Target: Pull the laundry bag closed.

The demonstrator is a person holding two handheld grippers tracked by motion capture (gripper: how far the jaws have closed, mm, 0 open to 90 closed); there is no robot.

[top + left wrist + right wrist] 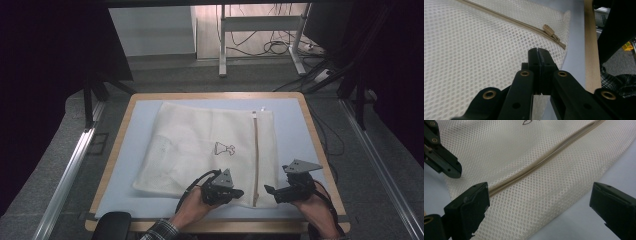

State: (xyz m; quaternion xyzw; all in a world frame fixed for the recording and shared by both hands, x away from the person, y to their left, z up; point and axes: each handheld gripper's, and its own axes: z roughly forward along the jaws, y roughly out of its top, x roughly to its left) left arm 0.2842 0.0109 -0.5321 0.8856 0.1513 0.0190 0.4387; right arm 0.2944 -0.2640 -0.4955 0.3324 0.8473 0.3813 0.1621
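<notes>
hovering my left gripper (pixel 239 192) over the near edge of the mesh laundry bag (pixel 200 150), i keep its jaws pressed together on nothing, just left of the zipper (pixel 256 155). the zipper pull (pixel 551 32) lies just beyond the tips, near the bag's corner. my right gripper (pixel 270 190) sits on the zipper's other side, jaws spread wide above the mesh. the bag lies flat on the pale blue table mat (pixel 135 140), off-white, finely holed, with a beige zipper and a small dark printed emblem (pixel 224 149).
</notes>
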